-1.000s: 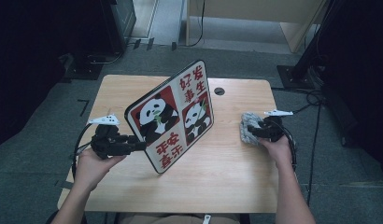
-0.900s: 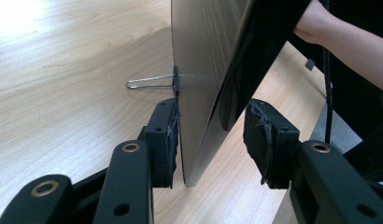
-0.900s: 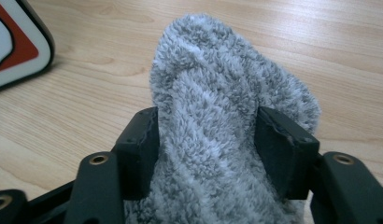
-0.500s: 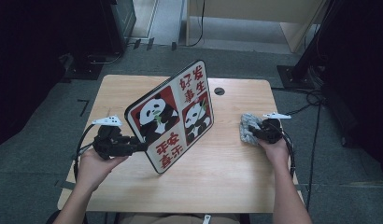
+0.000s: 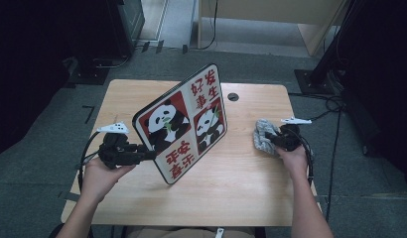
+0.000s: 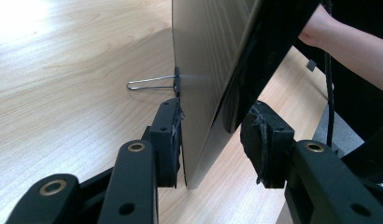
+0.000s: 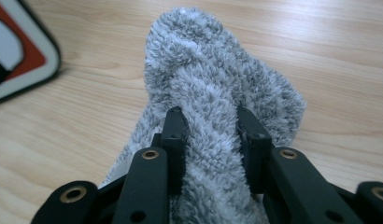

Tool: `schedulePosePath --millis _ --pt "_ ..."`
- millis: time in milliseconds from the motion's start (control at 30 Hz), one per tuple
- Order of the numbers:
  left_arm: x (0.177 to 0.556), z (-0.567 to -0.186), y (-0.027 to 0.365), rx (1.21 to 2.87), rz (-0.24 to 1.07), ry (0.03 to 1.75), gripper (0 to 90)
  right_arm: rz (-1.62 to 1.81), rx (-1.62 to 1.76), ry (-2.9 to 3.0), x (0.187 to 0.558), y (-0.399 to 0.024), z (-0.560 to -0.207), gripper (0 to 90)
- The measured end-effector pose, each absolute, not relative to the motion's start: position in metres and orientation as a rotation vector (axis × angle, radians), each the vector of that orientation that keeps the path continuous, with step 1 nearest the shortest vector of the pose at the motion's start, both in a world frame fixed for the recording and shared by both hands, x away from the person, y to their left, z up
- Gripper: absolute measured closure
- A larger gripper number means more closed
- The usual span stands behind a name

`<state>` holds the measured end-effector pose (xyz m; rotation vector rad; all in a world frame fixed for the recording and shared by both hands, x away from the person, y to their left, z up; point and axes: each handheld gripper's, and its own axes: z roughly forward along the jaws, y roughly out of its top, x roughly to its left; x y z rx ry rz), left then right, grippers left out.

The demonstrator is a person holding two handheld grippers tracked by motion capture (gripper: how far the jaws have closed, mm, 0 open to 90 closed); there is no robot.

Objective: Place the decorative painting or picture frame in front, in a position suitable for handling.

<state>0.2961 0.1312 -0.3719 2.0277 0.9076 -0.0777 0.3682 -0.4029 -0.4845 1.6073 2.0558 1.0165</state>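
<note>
Wooden table [image 5: 142,99] (grey floor [image 5: 37,124])

You have one worktop [image 5: 142,99], light wood, with one dark round hole [image 5: 233,96] near its far edge. One panda board [image 5: 184,124] stands on it (two panda pictures on its face, plus two blocks of red characters). One wire stand leg [image 6: 150,84] shows behind that board. One grey fluffy cloth [image 5: 263,136] lies at your right. You're holding two grippers: one left gripper [image 5: 151,154], one right gripper [image 5: 269,141], each with two black jaws.
</note>
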Motion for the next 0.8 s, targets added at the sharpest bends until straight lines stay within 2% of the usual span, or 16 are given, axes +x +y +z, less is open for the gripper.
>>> schedulePosePath --millis 500,667,800 --pt "0.300 -0.373 0.129 2.008 -0.086 0.895 62.2 1.135 1.546 2.136 0.366 -0.383 -0.466 70.5" --pt "0.302 -0.374 0.127 2.003 -0.098 0.888 65.8 1.174 1.539 2.147 0.365 -0.375 -0.459 69.6" --pt "0.303 -0.375 0.127 1.992 -0.095 0.873 72.1 1.206 1.518 2.147 0.364 -0.368 -0.451 69.6"
